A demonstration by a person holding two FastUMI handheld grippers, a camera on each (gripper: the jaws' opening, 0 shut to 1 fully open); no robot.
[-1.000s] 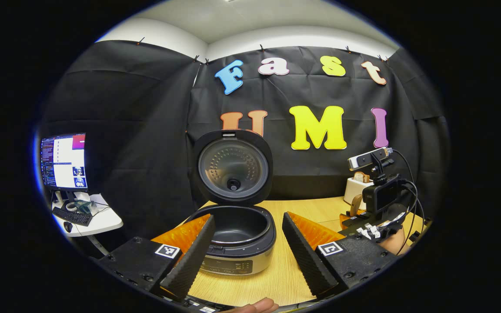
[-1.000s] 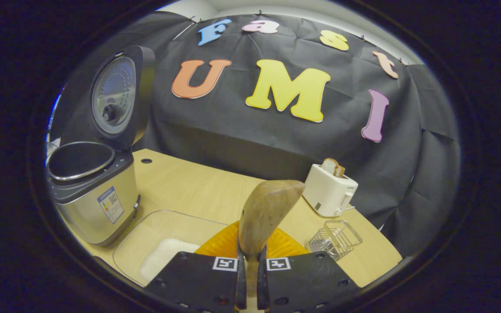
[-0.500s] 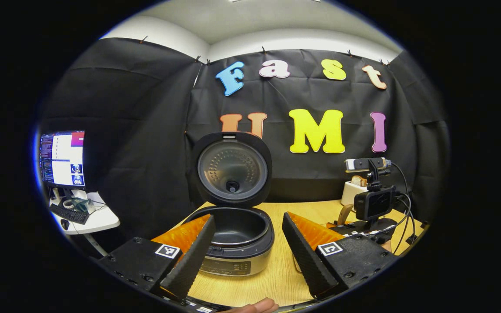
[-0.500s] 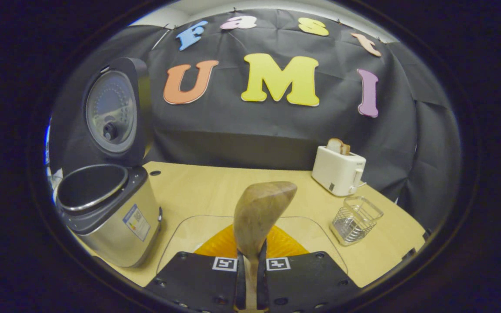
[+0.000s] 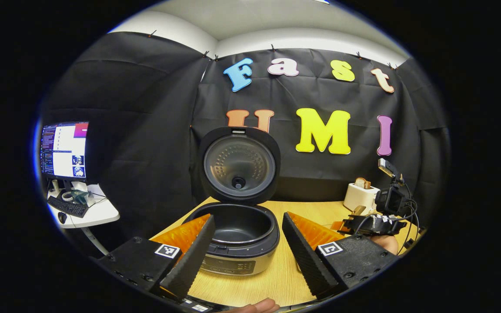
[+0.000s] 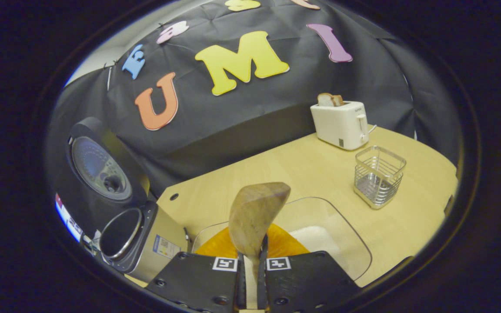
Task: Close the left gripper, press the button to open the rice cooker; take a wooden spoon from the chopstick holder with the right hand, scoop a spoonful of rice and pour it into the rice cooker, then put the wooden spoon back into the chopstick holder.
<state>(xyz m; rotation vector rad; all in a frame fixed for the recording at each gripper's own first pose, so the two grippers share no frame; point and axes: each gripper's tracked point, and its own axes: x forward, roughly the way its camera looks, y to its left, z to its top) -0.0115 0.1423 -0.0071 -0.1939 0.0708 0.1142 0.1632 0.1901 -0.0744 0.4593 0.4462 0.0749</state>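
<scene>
A: Left gripper [image 5: 247,248]?
B: Fingers spread wide, holding nothing, facing the rice cooker [image 5: 238,234], lid up, at the table's [image 6: 320,174] left edge.
A: Right gripper [image 6: 250,278]?
B: Clamped on the wooden spoon [image 6: 252,217], bowl up, over the clear tray [image 6: 355,248] of rice [image 6: 315,238]. Wire holder [image 6: 379,176] near the right edge, beside the toaster [image 6: 339,124].

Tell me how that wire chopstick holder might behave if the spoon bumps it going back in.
The wire chopstick holder looks empty and thin-wired, so probably light and apt to slide on the smooth wooden table. Its square base looks fairly wide, so tipping seems less likely than skidding.
</scene>
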